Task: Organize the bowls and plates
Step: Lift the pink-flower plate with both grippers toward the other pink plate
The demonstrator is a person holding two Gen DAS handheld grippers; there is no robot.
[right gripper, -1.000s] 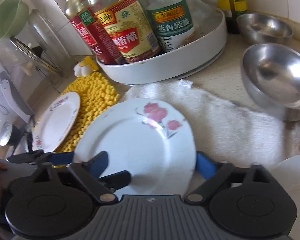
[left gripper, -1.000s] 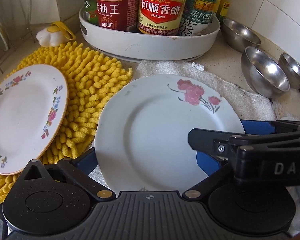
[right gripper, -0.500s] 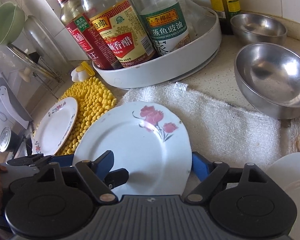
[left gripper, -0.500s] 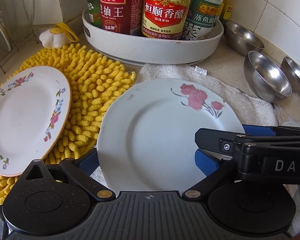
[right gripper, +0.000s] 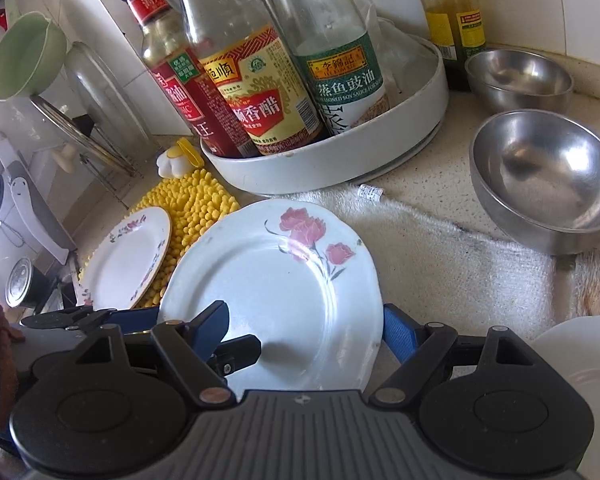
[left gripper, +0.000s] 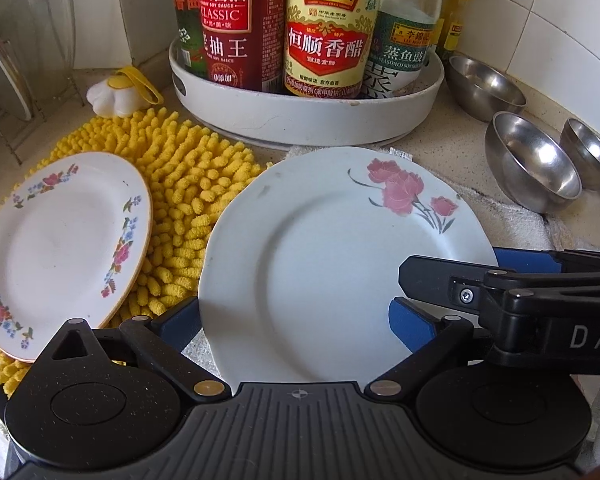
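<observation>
L claw (left gripper: 296, 324) spread, straddling rose plate (left gripper: 320, 264) | R claw (right gripper: 304, 332) spread, same plate

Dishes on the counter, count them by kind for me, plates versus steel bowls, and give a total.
Plates: 2, the rose plate and the floral-rim plate.
Steel bowls: 3, back, middle, right.
Total: 5.

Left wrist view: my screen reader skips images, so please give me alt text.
A white plate with pink flowers sits between the open blue fingers of the left gripper; the right gripper reaches in at its right edge. Left, a smaller floral plate lies on a yellow chenille mat; right, three steel bowls.
</observation>
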